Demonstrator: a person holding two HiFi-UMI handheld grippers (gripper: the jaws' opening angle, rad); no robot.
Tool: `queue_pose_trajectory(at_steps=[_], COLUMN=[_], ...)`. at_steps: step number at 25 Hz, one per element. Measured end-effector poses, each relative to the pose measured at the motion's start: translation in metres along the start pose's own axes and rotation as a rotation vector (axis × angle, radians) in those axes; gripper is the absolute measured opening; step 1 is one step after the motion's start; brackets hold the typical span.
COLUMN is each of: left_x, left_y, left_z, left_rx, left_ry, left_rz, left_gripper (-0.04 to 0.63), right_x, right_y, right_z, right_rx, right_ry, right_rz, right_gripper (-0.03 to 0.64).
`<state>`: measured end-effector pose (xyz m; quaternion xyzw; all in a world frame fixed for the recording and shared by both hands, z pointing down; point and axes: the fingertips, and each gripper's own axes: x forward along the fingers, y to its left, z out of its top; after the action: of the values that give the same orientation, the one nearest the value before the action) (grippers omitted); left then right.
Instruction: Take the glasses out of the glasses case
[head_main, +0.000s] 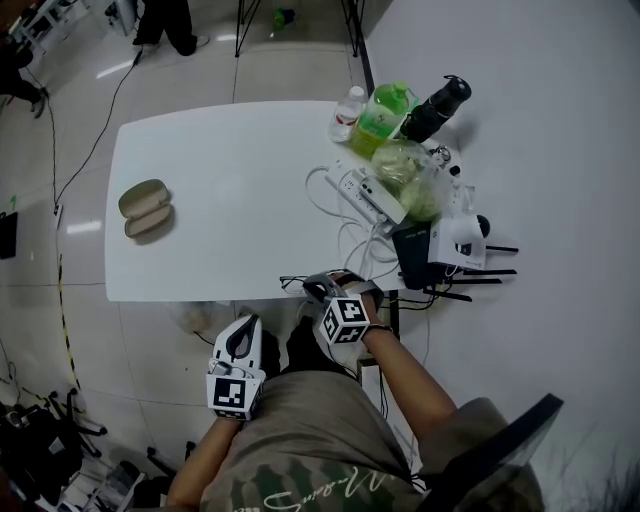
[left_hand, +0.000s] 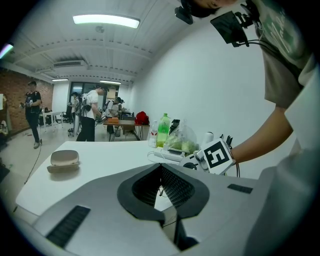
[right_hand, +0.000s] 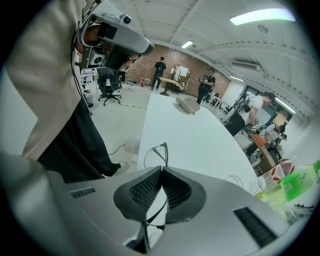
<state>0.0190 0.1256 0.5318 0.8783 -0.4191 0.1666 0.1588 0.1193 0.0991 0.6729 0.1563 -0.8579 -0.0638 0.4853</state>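
A beige glasses case (head_main: 146, 209) lies near the white table's (head_main: 230, 180) left end, its two halves side by side; it also shows as the case (left_hand: 64, 159) and the case (right_hand: 187, 104) in the gripper views. Thin black-framed glasses (head_main: 296, 283) hang at the table's near edge. My right gripper (head_main: 318, 287) is shut on the glasses (right_hand: 164, 146), one arm pinched between its jaws (right_hand: 161, 170). My left gripper (head_main: 246, 324) is below the table's near edge, by my lap, shut with nothing in it (left_hand: 161, 166).
The table's right end is crowded: a white power strip (head_main: 371, 196) with looped cables, a green bottle (head_main: 386, 113), a clear bottle (head_main: 346, 112), a black flask (head_main: 438, 107), a plastic bag (head_main: 412, 172) and a white router (head_main: 456, 240). People stand in the room behind.
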Motion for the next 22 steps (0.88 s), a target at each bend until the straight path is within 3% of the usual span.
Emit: queue_pose_trajectory(at_steps=[22], left_x=[0.018], left_y=[-0.019], left_z=[-0.001], left_rx=[-0.01], left_ry=[0.018], left_rz=[0.003], left_gripper=[0.008], right_x=[-0.006], right_y=[-0.007], right_z=[-0.027], right_rx=[-0.001], right_ry=[-0.002], right_rz=[0.005], right_gripper=[0.017])
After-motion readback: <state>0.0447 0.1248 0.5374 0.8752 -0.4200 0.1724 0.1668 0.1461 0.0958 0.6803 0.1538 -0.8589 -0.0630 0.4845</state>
